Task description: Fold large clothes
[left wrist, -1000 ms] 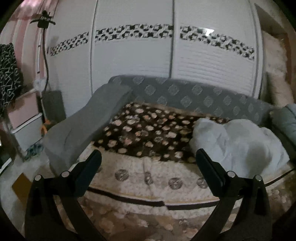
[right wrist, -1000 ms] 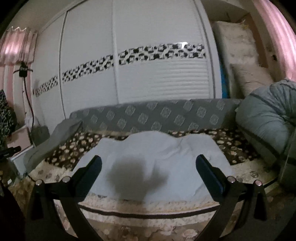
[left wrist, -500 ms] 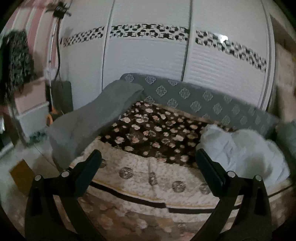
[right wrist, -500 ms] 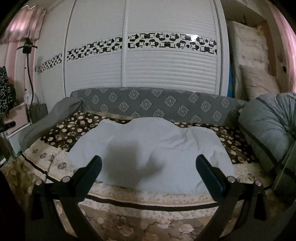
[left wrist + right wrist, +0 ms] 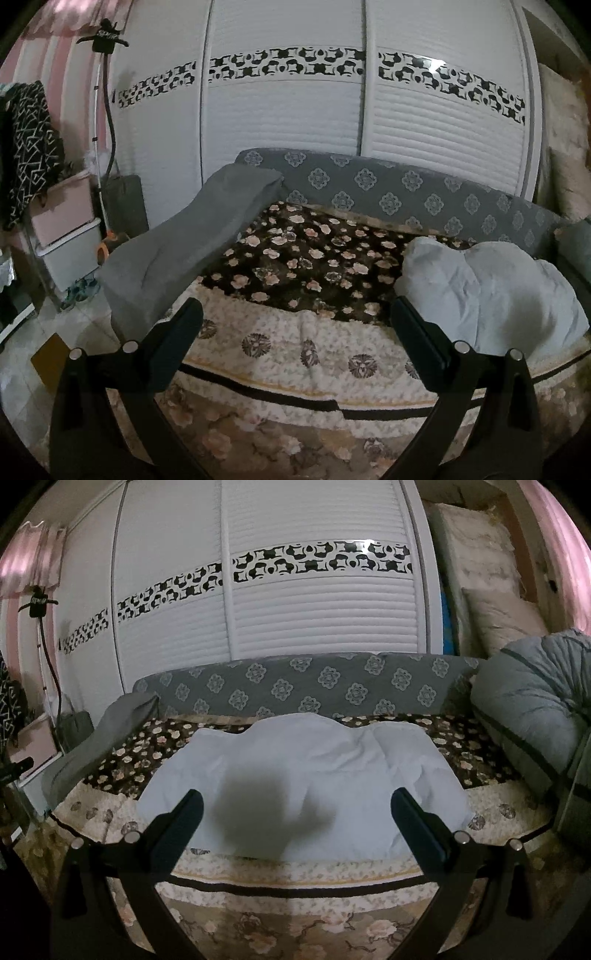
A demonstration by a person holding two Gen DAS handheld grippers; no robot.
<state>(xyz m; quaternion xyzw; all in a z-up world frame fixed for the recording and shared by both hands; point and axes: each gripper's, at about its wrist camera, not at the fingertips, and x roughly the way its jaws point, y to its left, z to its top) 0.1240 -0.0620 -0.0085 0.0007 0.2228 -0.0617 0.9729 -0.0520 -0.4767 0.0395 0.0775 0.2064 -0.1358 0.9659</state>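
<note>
We see a white wardrobe (image 5: 288, 122) with a black-and-white patterned band filling the background, far ahead of both tongs. Below it, a bed (image 5: 306, 343) with a flowered dark blanket (image 5: 306, 258) and a cream patterned edge sits straight ahead of both tongs. A grey patterned cover (image 5: 295, 690) runs along the bed's far side against the wardrobe.

Task item: the white garment (image 5: 306, 775) lies bunched and unfolded on the bed. In the right wrist view it is dead ahead, spanning between and beyond both fingers, with a dark shadow blotch on its near part. In the left wrist view the same garment (image 5: 491, 291) is off to the right, beyond the right finger.

A grey cloth (image 5: 192, 243) drapes over the bed's left end, ahead-left of the left tongs. A grey pillow (image 5: 532, 709) is piled at the right of the right tongs.

Left tongs (image 5: 295, 321): spread wide, holding nothing, above the bed's near edge. Right tongs (image 5: 295, 801): spread wide, holding nothing, not touching the garment as far as we can tell.
</note>
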